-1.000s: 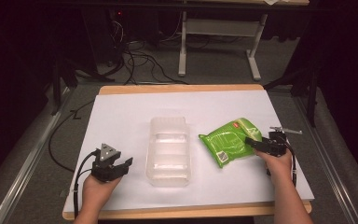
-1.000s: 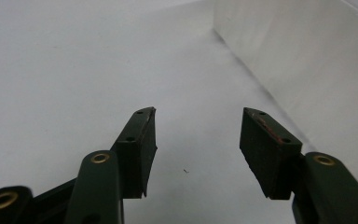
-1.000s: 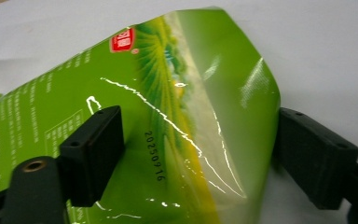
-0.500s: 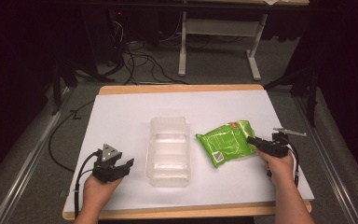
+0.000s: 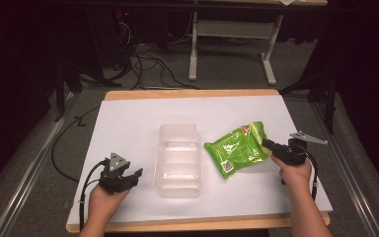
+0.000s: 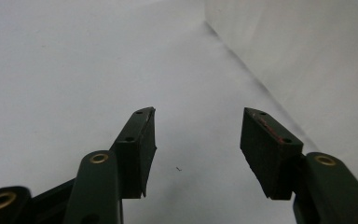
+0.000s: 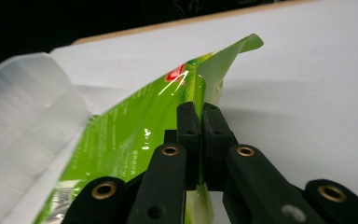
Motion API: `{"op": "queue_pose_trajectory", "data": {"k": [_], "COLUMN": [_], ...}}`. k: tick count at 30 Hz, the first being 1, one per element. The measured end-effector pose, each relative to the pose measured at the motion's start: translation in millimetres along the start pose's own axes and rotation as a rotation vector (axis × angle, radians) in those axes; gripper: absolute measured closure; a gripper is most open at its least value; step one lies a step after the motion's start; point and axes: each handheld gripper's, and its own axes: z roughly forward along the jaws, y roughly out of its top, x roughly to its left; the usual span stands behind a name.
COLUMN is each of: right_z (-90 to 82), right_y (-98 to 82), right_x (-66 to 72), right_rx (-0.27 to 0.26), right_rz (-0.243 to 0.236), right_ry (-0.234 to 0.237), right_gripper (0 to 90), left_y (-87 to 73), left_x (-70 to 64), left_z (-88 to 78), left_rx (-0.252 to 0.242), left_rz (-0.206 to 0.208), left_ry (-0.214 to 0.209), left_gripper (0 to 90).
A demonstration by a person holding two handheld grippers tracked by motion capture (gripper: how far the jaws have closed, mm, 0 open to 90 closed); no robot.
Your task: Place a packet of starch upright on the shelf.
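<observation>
Green packet lifted leftward, edge pinched in right claw

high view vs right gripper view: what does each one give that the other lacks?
High view alone: the left gripper resting with its jaws apart on the white table cover, both hands, and the floor cables behind. Right gripper view alone: the jaws pressed flat on the pouch's edge, the foil pinched between them. Both: the right gripper, the glossy green foil pouch and the clear plastic tray beside it.
</observation>
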Motion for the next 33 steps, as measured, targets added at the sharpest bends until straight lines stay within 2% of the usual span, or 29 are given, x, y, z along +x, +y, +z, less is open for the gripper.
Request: {"op": "queue_pose_trajectory", "data": {"k": [1,3,5,10,15,16,19,21,22,23,24,27,33], "right_z": [0.0,-4.6,-6.5,-9.4,-16.0,-16.0,-19.7,-19.9,-21.1,-21.1,-22.0,-23.2,-22.0], "right_y": [0.0,5.1,7.7,11.6,17.9,17.9,23.1,23.9,26.7,26.7,29.0,32.0,35.5], "right_x": [0.0,10.9,17.5,26.5,44.1,44.1,65.5,70.4,85.9,85.9,99.7,117.3,132.9], "right_rx": [0.0,-0.031,-0.041,-0.071,-0.115,-0.115,-0.153,-0.161,-0.182,-0.182,-0.202,-0.23,-0.263], "right_rz": [0.0,-0.041,-0.07,-0.1,-0.138,-0.138,-0.184,-0.191,-0.216,-0.216,-0.241,-0.276,-0.301], "right_ry": [0.0,0.003,-0.002,0.005,0.046,0.046,0.07,0.079,0.096,0.096,0.112,0.131,0.128], "right_gripper": [88.5,88.5,88.6,88.9,89.1,89.1,89.3,89.4,89.5,89.5,89.5,89.6,89.8], "left_y": [0.0,0.0,0.0,0.2,0.5,0.5,0.7,0.7,0.8,0.8,0.8,0.8,0.6], "left_x": [0.0,-0.2,-0.4,-0.6,-0.6,-0.6,-0.6,-0.6,-0.5,-0.5,-0.5,-0.8,-2.3], "left_z": [0.0,0.4,0.2,-0.2,-1.2,-1.2,-1.9,-2.0,-2.1,-2.0,-2.0,-2.0,-1.5], "left_rx": [0.0,0.002,0.001,-0.002,-0.006,-0.006,-0.009,-0.011,-0.011,-0.011,-0.01,-0.01,-0.007], "left_rz": [0.0,0.003,0.004,0.001,0.004,0.004,0.008,0.007,0.007,0.008,0.009,0.013,0.019], "left_ry": [0.0,0.001,0.0,-0.002,-0.005,-0.005,-0.004,-0.003,-0.003,-0.003,-0.005,-0.005,-0.005], "left_gripper": [45.7,45.7,45.6,45.5,45.4,45.4,45.3,45.3,45.3,45.3,45.3,45.2,45.1]}}
